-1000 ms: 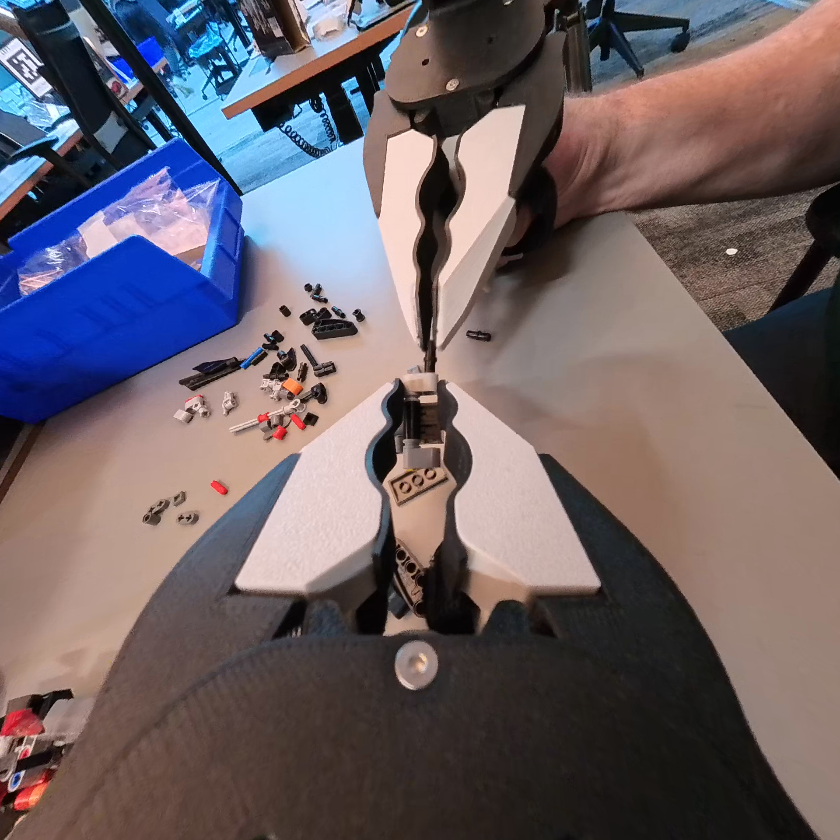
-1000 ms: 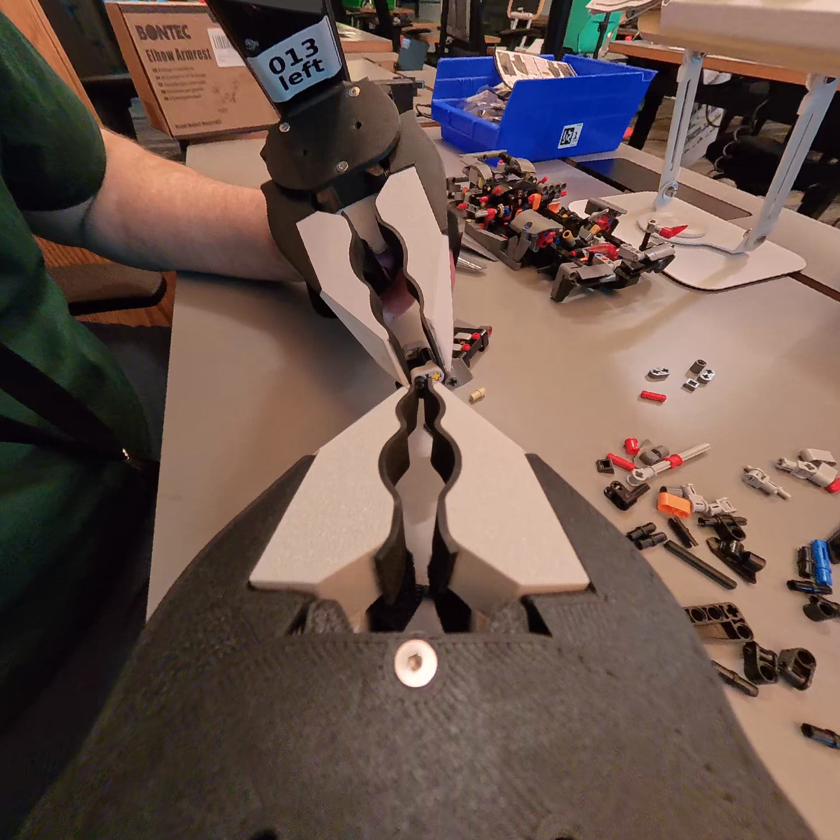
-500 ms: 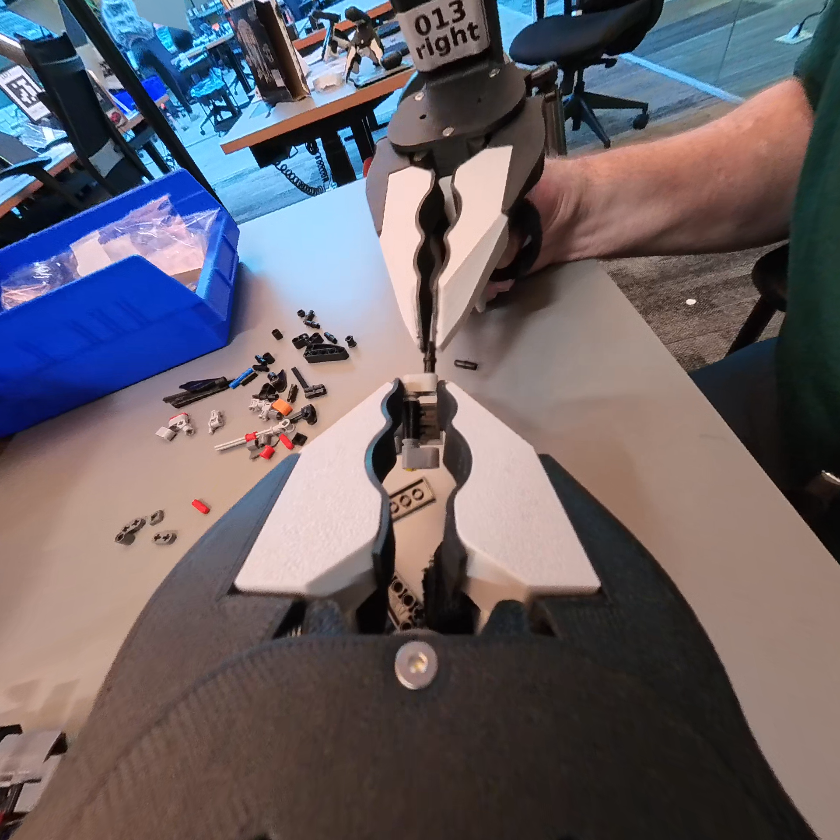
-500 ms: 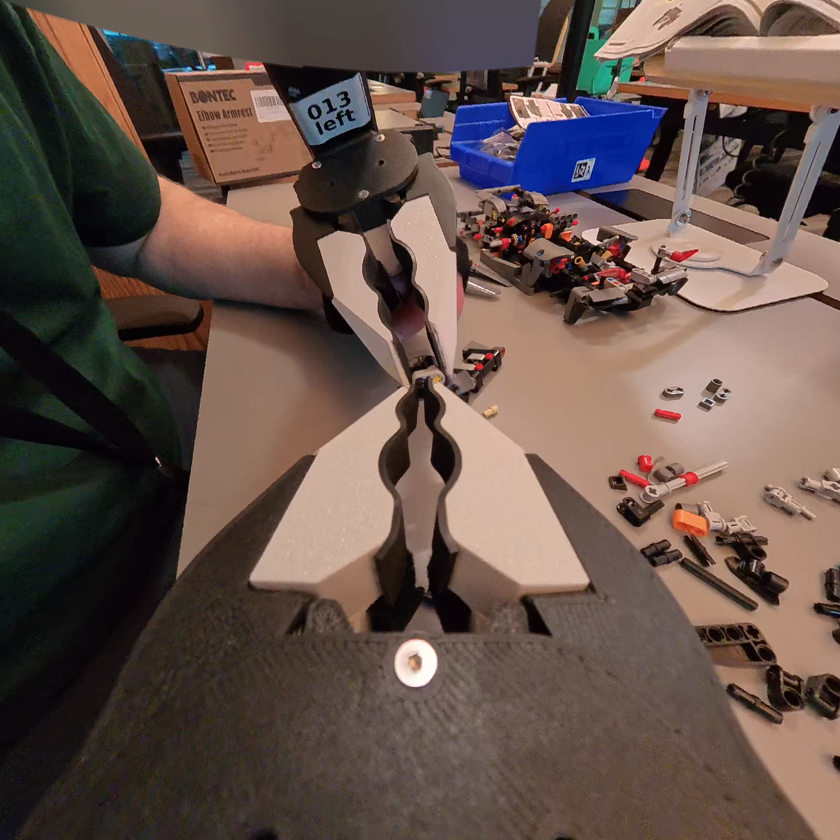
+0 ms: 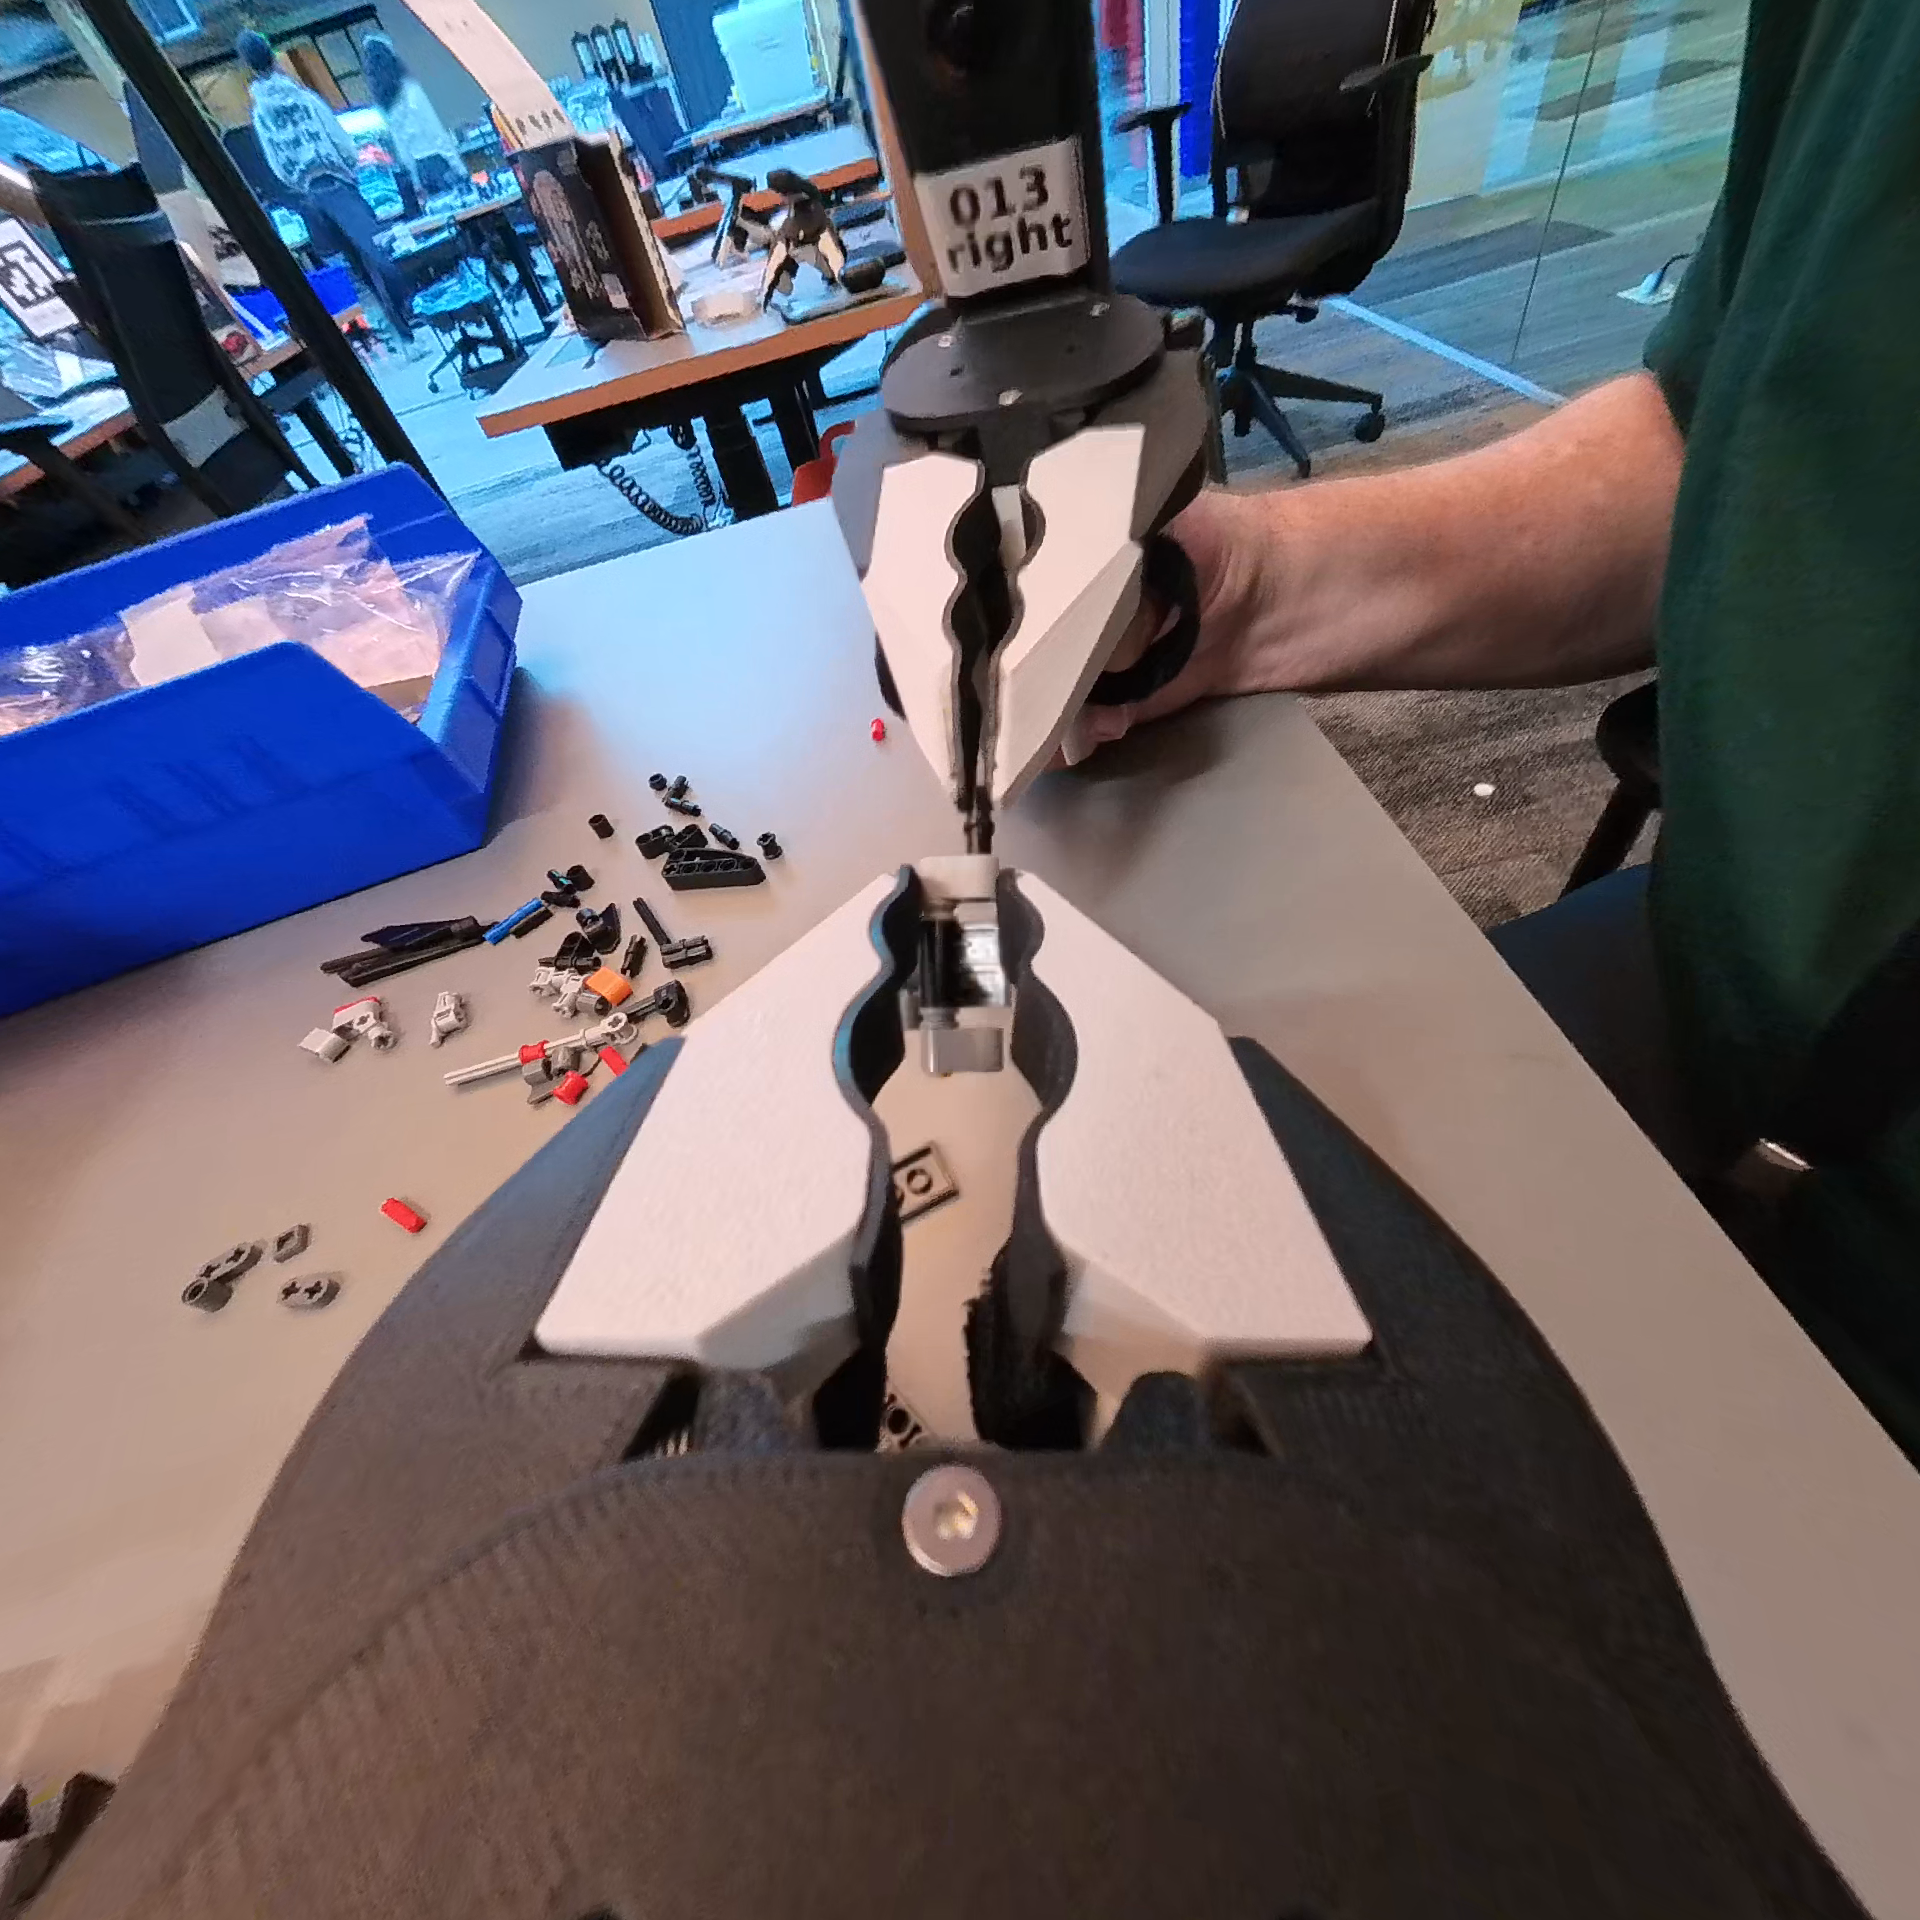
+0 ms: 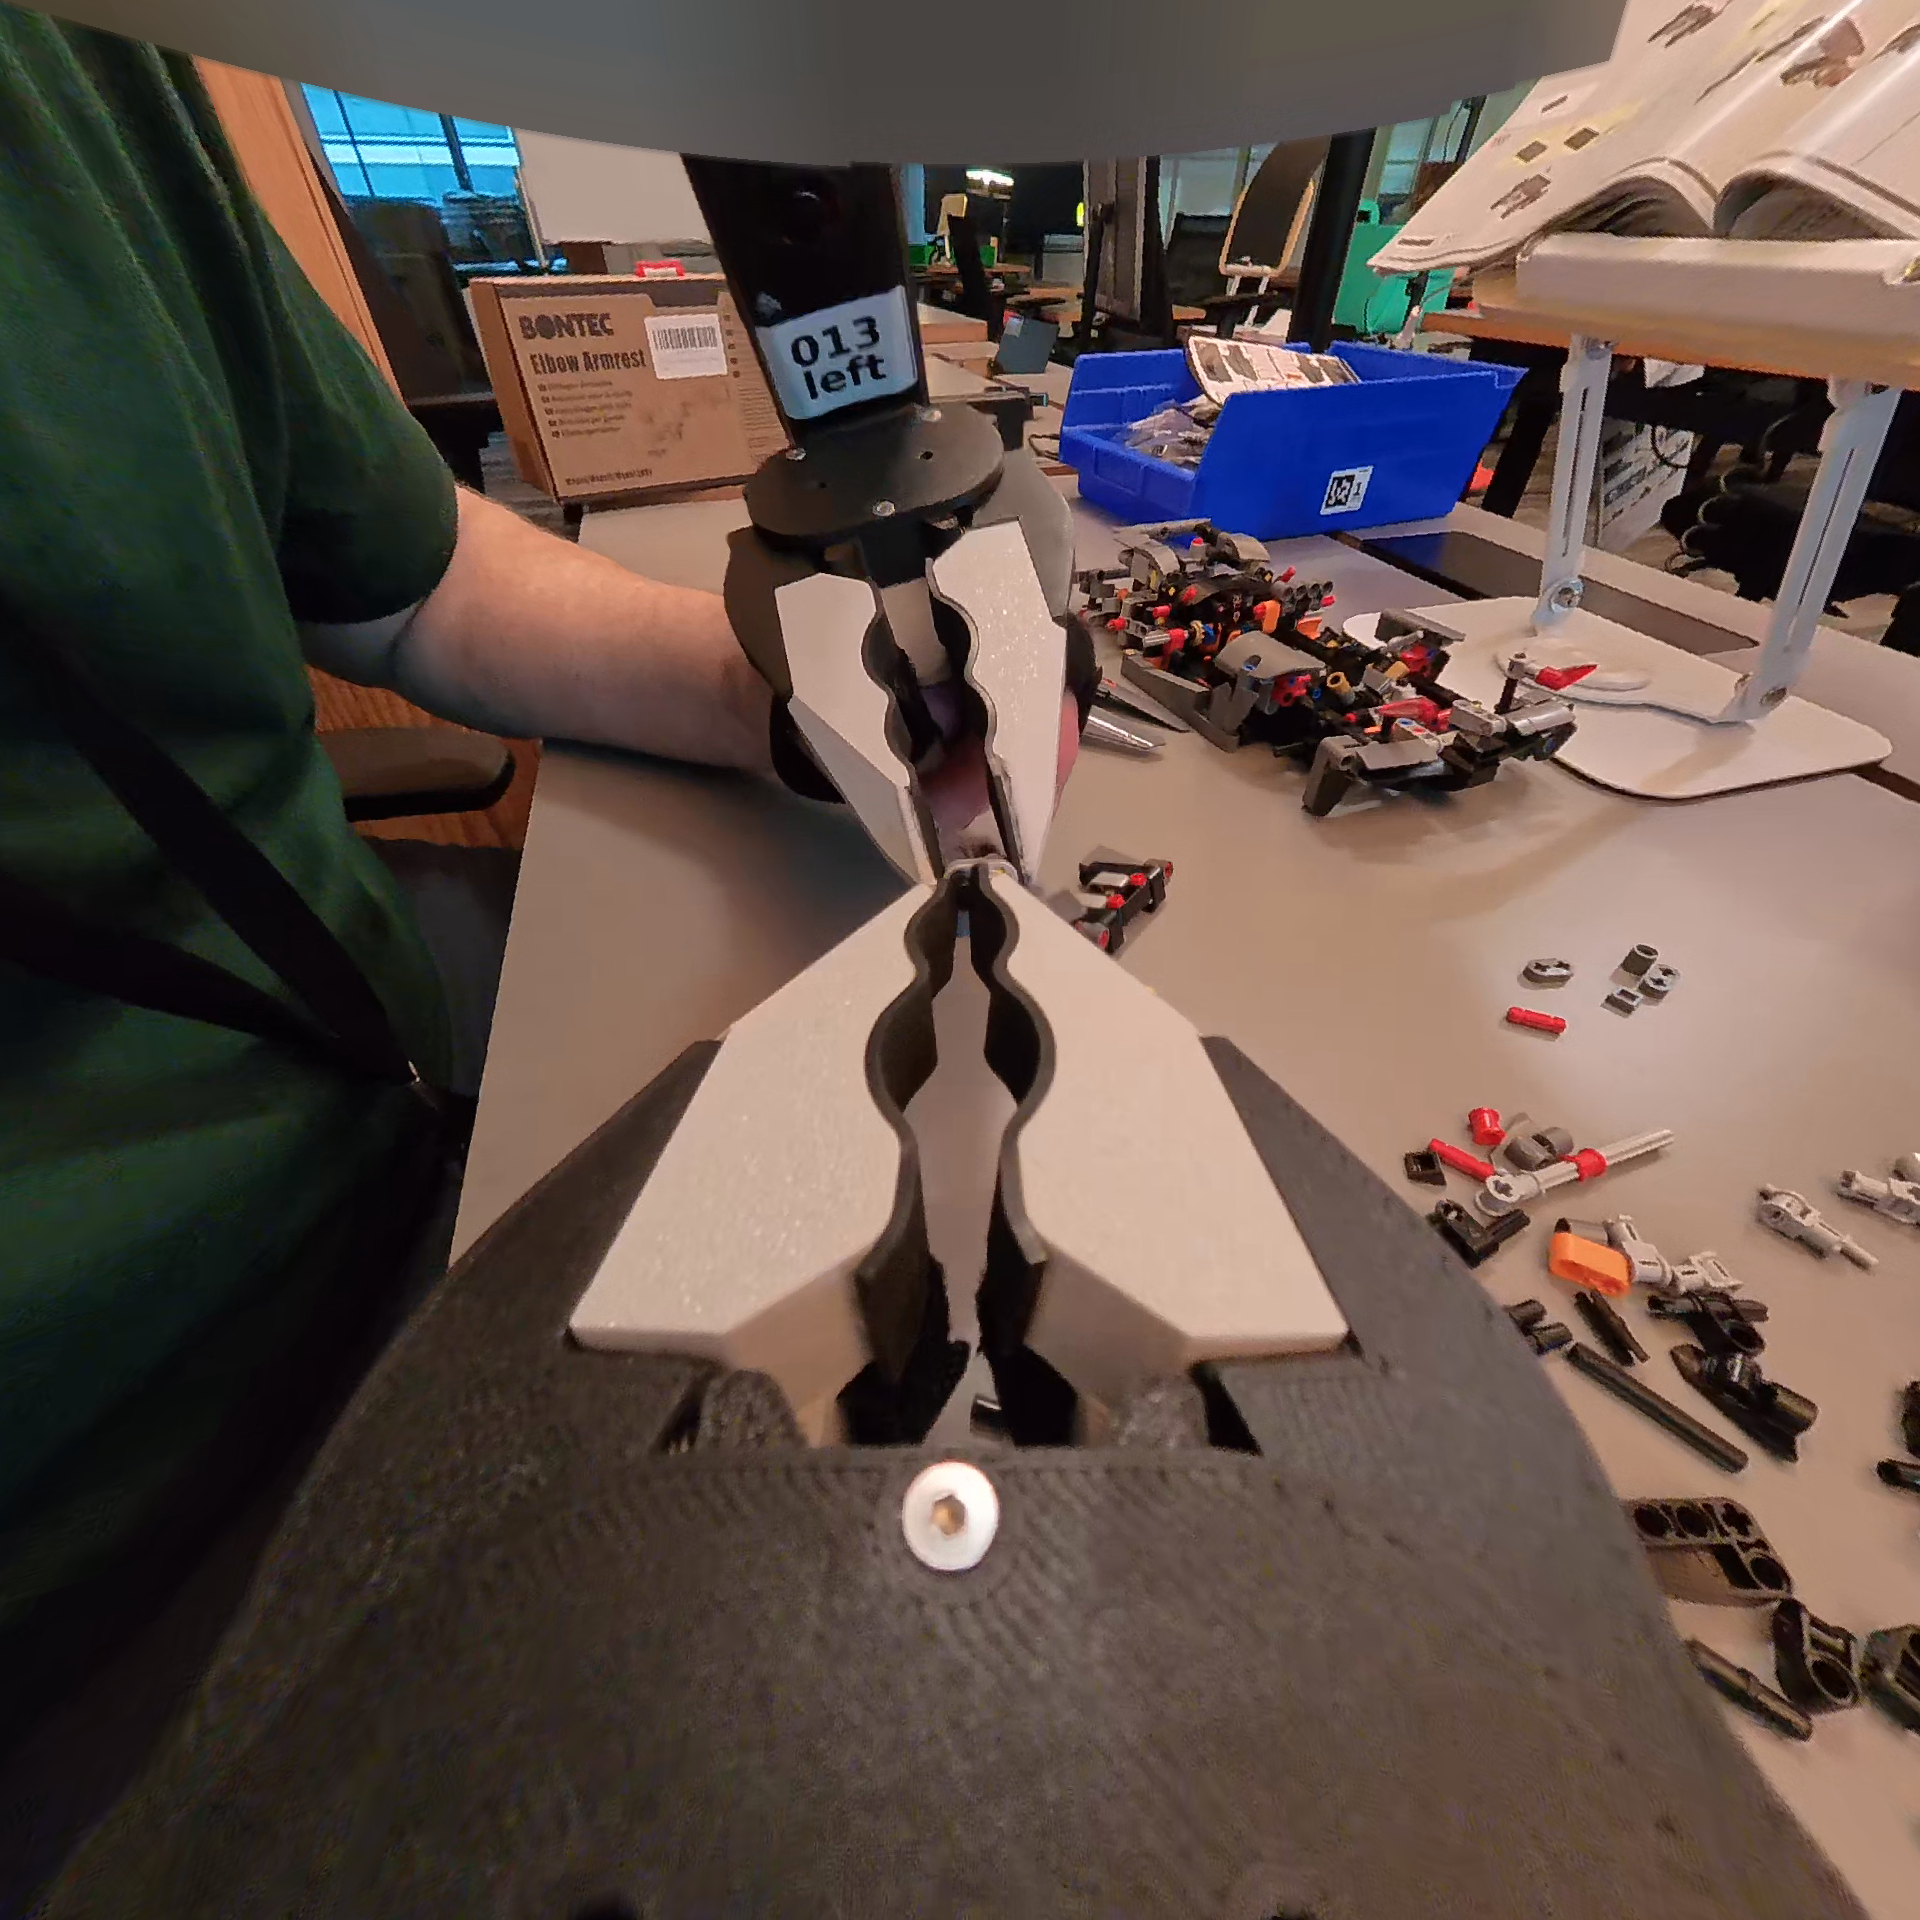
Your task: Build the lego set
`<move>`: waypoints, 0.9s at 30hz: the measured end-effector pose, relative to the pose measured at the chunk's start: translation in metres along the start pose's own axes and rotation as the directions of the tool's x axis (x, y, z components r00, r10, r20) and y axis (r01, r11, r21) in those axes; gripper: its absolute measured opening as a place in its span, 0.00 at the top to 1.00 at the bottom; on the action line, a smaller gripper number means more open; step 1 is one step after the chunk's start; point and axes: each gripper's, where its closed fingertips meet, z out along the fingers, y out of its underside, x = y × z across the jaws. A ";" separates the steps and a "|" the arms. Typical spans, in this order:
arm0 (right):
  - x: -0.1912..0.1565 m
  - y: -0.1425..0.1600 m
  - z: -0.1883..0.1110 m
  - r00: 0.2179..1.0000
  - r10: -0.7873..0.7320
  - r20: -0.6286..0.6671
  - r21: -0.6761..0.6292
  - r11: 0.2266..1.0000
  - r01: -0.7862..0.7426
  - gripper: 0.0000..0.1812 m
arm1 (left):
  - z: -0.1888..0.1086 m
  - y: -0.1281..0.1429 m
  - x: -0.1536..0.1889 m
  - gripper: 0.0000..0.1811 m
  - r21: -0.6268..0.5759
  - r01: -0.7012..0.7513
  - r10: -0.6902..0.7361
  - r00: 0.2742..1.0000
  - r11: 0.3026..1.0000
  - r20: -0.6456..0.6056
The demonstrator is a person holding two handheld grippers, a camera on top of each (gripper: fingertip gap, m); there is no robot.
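Observation:
My left gripper (image 5: 958, 883) is shut on a small grey and black lego sub-assembly (image 5: 961, 997) and holds it above the grey table (image 5: 1299, 987). My right gripper (image 5: 977, 805) comes from opposite, shut on a thin black pin (image 5: 977, 828) whose end meets the top of the sub-assembly. In the right wrist view the right gripper (image 6: 971, 896) and the left gripper (image 6: 971, 857) stand tip to tip; the held parts are mostly hidden there. A part-built lego car (image 6: 1330, 665) lies farther back on the table.
Loose lego parts (image 5: 582, 987) lie left of the grippers and show in the right wrist view (image 6: 1621, 1247). There are a small black and red sub-assembly (image 6: 1117, 894), a blue bin (image 5: 239, 707), another blue bin (image 6: 1278, 436), and an instruction booklet (image 6: 1662, 156) on a stand. Both grippers' tips are close together, under 4 cm apart.
Both grippers have risen together above the table, still tip to tip. The pin stays against the sub-assembly. Both remain shut.

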 end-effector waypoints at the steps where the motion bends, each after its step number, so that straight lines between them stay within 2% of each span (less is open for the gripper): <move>1: 0.000 -0.001 0.000 1.000 -0.002 0.000 0.003 1.000 0.002 1.00 | -0.001 -0.002 0.000 0.93 0.011 0.008 -0.008 1.000 1.000 -0.001; 9: 0.001 0.002 0.001 0.999 -0.031 -0.028 -0.024 0.999 0.030 1.00 | -0.001 -0.001 -0.001 0.93 -0.007 -0.002 0.002 1.000 1.000 0.000; 19: 0.013 0.031 0.007 0.988 -0.103 -0.114 -0.203 0.976 0.078 1.00 | 0.006 0.033 -0.008 0.93 -0.240 -0.088 0.101 0.994 0.967 0.045; 27: 0.017 0.042 0.010 0.979 -0.147 -0.144 -0.279 0.955 0.102 1.00 | 0.008 0.044 -0.010 0.93 -0.301 -0.095 0.117 0.992 0.949 0.053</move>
